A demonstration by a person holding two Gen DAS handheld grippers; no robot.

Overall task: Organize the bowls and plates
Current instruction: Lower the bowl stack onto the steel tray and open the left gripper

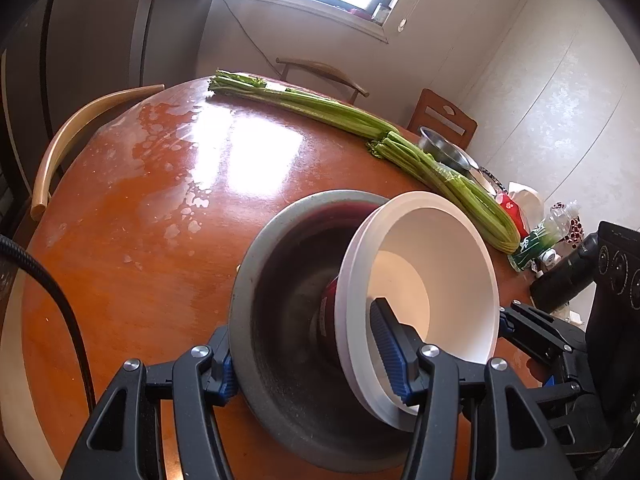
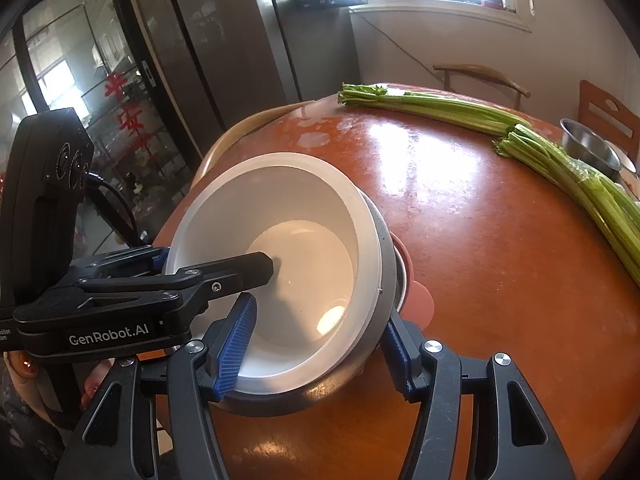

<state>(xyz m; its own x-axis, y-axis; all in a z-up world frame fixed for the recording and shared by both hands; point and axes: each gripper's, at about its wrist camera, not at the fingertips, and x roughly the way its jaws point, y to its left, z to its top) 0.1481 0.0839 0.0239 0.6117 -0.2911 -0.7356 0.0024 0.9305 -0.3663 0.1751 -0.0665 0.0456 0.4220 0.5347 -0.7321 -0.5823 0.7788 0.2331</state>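
A white bowl sits tilted inside a larger grey metal bowl, leaning toward one side of it with its rim against the metal rim rather than seated flat; both stand on a round reddish-brown bench near its front edge. The white bowl has a stepped rim that may be two white bowls nested together, though this cannot be told for certain, and it holds nothing. Something dark red shows under the white bowl in the left wrist view, and a pink disc shows beside the metal bowl in the right wrist view; what these are is unclear. The left gripper has one of its fingers inside the white bowl and the other outside the metal bowl, spanning both walls; whether it is pressing them cannot be told. The right gripper stands likewise, one blue padded finger inside the white bowl and the other outside the metal rim, grip pressure also uncertain. The nesting looks nearly done, with the white bowl needing to settle level. A smaller steel bowl stands well apart at the far right of the bench, not yet gathered. Two bundles of celery lie across the far side, with bottles and packets beyond.
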